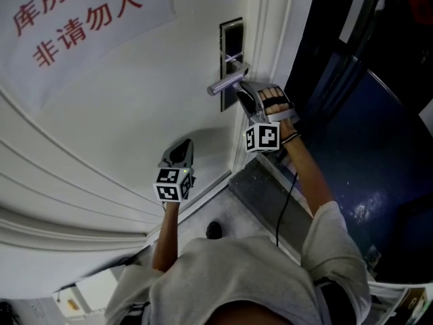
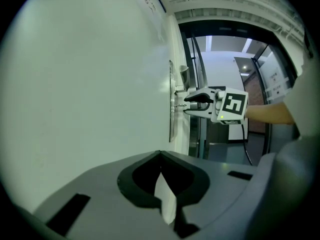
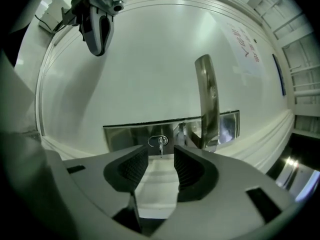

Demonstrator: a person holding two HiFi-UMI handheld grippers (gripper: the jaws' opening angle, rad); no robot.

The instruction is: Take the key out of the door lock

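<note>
the right tool [image 3: 161,160] has its jaws spread and pinches nothing. the key [image 3: 160,144] sits just ahead of the gap between the ribbed pads [image 3: 131,168], set in the steel lock plate [image 3: 125,134]. the lever handle [image 3: 207,101] juts out just beside the key. the left tool [image 2: 160,154] has its jaws pressed together and empty, near the door [image 1: 122,114] and well apart from the lock plate.

only the right gripper view shows the key plainly. the head view shows the right tool close beside the handle, by the door edge. the left gripper view shows it side-on, tips at the plate, with a glazed corridor [image 2: 225,69] past the door edge.

a paper sign [image 1: 81,26] on the door carries red chinese characters; the lower line reads "非请勿入". a black cable [image 1: 284,202] hangs below the right forearm.
</note>
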